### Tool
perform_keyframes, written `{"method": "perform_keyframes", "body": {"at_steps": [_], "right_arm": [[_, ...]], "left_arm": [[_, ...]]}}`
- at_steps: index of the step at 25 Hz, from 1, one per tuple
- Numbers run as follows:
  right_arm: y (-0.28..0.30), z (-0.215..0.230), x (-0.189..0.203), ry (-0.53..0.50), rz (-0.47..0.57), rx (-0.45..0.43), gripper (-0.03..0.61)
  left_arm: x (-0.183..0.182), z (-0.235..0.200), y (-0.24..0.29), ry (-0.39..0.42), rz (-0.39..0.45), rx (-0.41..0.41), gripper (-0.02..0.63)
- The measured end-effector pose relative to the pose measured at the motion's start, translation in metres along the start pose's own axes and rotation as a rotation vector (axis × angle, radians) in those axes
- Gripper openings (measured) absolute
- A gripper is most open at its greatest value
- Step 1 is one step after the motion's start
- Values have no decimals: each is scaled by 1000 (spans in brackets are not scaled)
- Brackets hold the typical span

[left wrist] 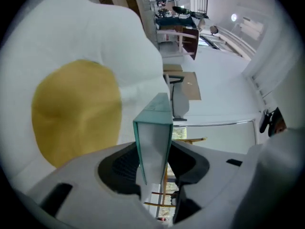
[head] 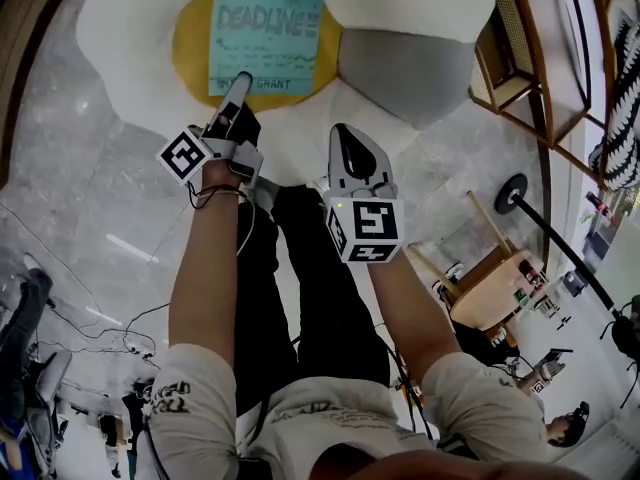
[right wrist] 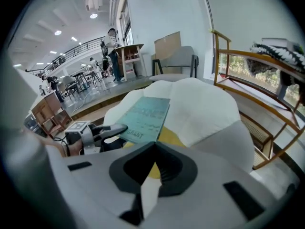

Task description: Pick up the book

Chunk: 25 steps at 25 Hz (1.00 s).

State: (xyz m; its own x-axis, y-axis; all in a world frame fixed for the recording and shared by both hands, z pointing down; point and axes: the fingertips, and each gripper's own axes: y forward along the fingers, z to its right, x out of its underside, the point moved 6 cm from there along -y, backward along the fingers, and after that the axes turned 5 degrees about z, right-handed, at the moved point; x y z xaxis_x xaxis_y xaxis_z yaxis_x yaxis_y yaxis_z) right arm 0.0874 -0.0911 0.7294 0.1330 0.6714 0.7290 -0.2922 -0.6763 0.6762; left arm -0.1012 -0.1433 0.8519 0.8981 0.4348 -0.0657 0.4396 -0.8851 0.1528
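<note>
A teal book (head: 268, 28) with "DEADLINE" on its cover hangs over the yellow middle of a white, egg-shaped cushion (head: 130, 38). My left gripper (head: 238, 83) is shut on the book's near edge. In the left gripper view the book's page edge (left wrist: 153, 137) stands upright between the pads, with that gripper (left wrist: 153, 163) pressed on both covers. My right gripper (head: 345, 136) is to the right, nearer the person, shut with nothing in it. The right gripper view shows its jaws (right wrist: 152, 151) meeting, with the book (right wrist: 145, 118) and the left gripper (right wrist: 114, 129) beyond them.
A grey cushion part (head: 415, 68) adjoins the white one at the right. A wooden shelf (head: 510, 58) stands at the far right, and a wooden stool (head: 490, 283) on the floor lower right. Cables (head: 120, 338) lie on the floor at the left. The person's legs (head: 300, 298) are below.
</note>
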Motion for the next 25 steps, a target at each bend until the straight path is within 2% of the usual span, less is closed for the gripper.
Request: {"method": "perform_keyframes", "body": {"at_steps": [3, 10, 12, 16, 20, 25], "right_arm": [[-30, -7, -32, 41, 54, 21, 26], [-103, -37, -112, 74, 183, 26, 26], [-122, -43, -134, 80, 215, 25, 26], [-152, -56, -184, 89, 294, 3, 26], [-204, -71, -222, 93, 334, -27, 26], [-238, -79, -277, 88, 451, -18, 26]], "left_arm": [[16, 53, -24, -13, 10, 31, 189], [28, 164, -83, 18, 41, 27, 183], [22, 198, -93, 47, 59, 36, 183], [5, 278, -94, 102, 82, 118, 183], [11, 351, -116, 134, 83, 144, 183], [12, 427, -131, 192, 57, 169, 183]]}}
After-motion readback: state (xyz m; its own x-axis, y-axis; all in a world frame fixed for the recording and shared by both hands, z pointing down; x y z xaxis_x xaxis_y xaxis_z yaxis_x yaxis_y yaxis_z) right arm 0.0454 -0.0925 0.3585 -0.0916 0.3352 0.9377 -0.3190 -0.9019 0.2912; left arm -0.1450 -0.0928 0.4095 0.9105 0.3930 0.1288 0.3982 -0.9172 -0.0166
